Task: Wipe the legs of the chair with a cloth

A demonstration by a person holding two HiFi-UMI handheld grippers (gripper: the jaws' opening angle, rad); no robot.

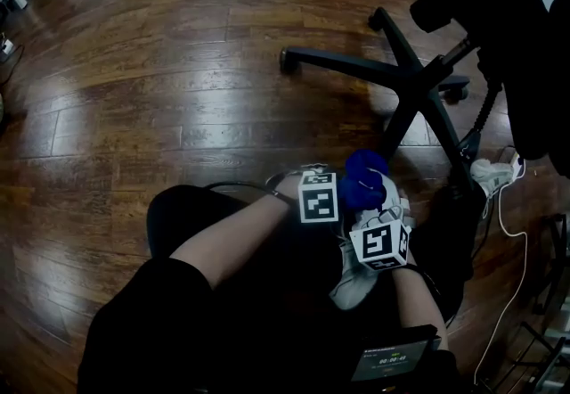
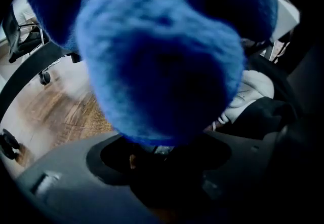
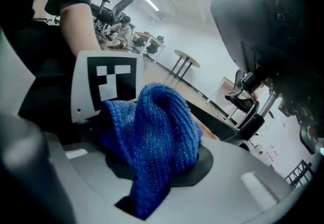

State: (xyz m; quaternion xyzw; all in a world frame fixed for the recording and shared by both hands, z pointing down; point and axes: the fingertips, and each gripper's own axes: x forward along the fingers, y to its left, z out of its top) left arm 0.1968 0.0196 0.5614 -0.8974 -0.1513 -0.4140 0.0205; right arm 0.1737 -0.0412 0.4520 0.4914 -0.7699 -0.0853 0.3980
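No readable text; digits on the small screen (image 1: 383,361) are too blurred.

The left gripper (image 1: 347,192) and right gripper (image 1: 374,209) are being held side by side, almost touching, forearms being angled inward; both pairs of jaws are being pressed onto the cloth (image 1: 362,175)

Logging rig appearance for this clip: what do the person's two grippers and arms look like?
The left gripper and right gripper both have pale grey moulded bodies, each carrying a white cube printed with black square markers. A thin black cable loops away from the left one. The person wears black short sleeves, with the forearms bare.
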